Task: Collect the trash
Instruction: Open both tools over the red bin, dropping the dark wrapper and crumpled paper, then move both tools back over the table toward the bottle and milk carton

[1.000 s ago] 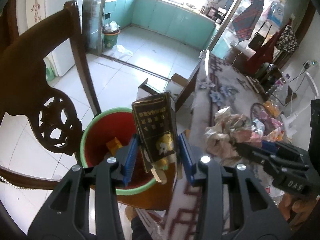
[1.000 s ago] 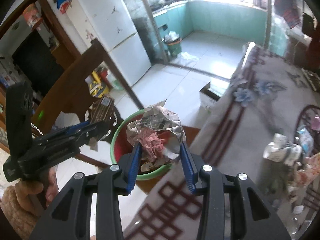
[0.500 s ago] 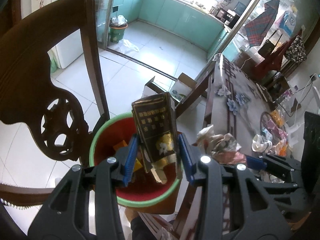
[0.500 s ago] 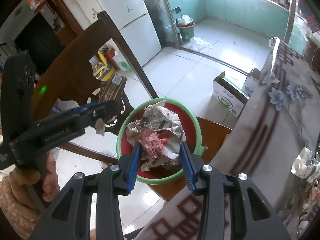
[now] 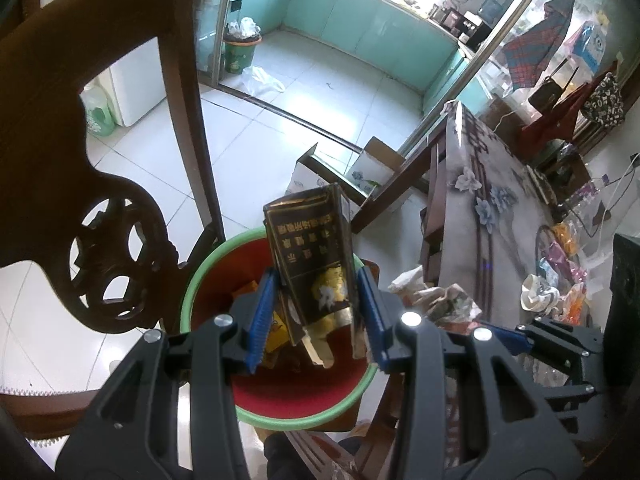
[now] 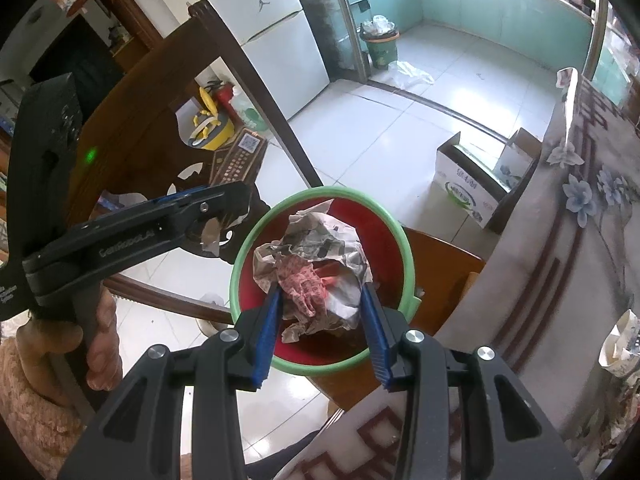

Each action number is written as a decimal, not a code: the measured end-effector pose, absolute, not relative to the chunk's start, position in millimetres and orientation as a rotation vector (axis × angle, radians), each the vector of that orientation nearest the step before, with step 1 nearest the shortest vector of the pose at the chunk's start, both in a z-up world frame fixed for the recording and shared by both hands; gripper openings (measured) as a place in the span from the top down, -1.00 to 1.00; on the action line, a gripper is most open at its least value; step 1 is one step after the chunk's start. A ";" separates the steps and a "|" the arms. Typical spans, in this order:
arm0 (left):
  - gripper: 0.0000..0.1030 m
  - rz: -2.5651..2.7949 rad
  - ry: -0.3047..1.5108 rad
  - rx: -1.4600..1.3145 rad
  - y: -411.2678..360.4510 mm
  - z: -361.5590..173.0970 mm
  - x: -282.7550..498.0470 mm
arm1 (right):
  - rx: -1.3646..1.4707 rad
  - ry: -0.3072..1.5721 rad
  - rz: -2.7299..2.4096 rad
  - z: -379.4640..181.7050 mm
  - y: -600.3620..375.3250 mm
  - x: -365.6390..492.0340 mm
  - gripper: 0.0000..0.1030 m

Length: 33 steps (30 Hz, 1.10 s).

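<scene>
Through my left wrist camera, the left gripper (image 5: 316, 312) has its jaws set narrow and clamped on a dark cigarette pack (image 5: 310, 264) with gold lettering; the characters sit upside down and I cannot read them. The pack stands upright between the blue pads, above the red bin (image 5: 280, 380) with its green rim. Yellow scraps (image 5: 278, 334) lie inside the bin. At the right edge, the right gripper (image 5: 516, 338) comes in sideways with a crumpled wad just beyond it. The counter (image 5: 500, 216) wears a flowered cloth and carries more wrappers further along.

Through my right wrist camera, the right gripper (image 6: 322, 320) has its jaws narrow on a crumpled paper wad (image 6: 316, 264), grey newsprint with a red-patterned patch, held over the same bin (image 6: 384, 216). The left gripper (image 6: 224, 208) crosses from the left in a hand (image 6: 100, 344); its side reads roughly "GenRobot.AI". A cardboard box (image 6: 468, 188) on the floor shows a green logo I cannot read.
</scene>
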<state>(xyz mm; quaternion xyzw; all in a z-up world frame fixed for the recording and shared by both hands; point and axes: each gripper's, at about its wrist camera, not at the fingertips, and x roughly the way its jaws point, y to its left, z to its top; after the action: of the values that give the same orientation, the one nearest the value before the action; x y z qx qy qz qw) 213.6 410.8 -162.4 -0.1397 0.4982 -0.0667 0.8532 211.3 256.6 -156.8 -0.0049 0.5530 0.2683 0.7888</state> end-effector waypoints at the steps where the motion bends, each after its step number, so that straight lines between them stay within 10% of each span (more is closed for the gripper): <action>1: 0.23 -0.143 1.052 -0.291 409.9 -163.7 215.7 | -0.010 1.192 0.584 -158.0 257.7 211.8 0.18; 5: 0.13 -0.146 1.052 -0.281 405.2 -165.4 221.8 | -0.009 1.188 0.577 -161.1 258.6 214.2 -0.48; 7: -0.23 -0.136 1.048 -0.287 405.6 -166.3 224.9 | 0.006 1.181 0.575 -159.1 253.6 214.8 -0.46; 33: -0.67 -0.129 0.914 -0.251 373.0 -109.6 172.2 | 0.111 1.089 0.404 -123.3 158.1 159.5 -0.46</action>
<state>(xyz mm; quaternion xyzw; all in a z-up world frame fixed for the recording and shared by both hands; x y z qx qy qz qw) 172.2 373.0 -109.6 -0.1209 0.4397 -0.0621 0.8878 159.5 158.1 -123.2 0.0525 0.5141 0.1907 0.8346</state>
